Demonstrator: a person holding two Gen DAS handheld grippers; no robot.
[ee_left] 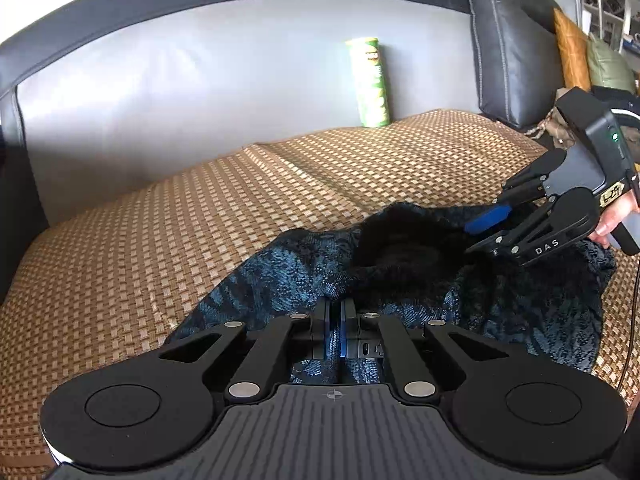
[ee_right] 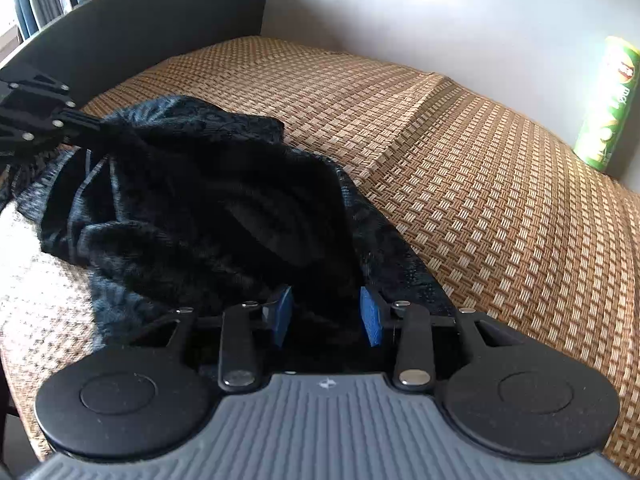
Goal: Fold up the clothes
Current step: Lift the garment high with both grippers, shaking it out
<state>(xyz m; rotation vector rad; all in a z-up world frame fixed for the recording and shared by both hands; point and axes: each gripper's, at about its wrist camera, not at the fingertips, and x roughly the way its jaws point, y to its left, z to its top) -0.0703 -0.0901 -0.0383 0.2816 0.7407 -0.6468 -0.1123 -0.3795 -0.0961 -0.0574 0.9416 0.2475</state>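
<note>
- Garment, dark blue-black patterned cloth with a fuzzy black part on top, lies bunched in a loose heap on the woven mat that covers the sofa seat, toward the mat's front edge; nothing about it is squared or flat yet.
- Sofa back rises pale grey behind the mat; a green crisp tube stands upright against it at the mat's rear edge, well apart from the cloth, so the open mat between them is free for spreading.
- Right gripper hangs over the near side of the heap with its blue pads standing apart; dark cloth lies between them, but the pads do not look to be pressing it, so I judge it not gripped.
- Left gripper is closed, its jaws pinched together on a fold of the blue patterned cloth at the heap's other side.
- Step in hand, as I judge it: getting a second hold so the garment can be lifted and spread.
- To do it well, the right pads should settle on an edge or hem, not on the thick fuzzy bulk, and close on one layer only.
- Both holds should then draw apart evenly toward open mat, so the cloth opens flat instead of twisting.
</note>
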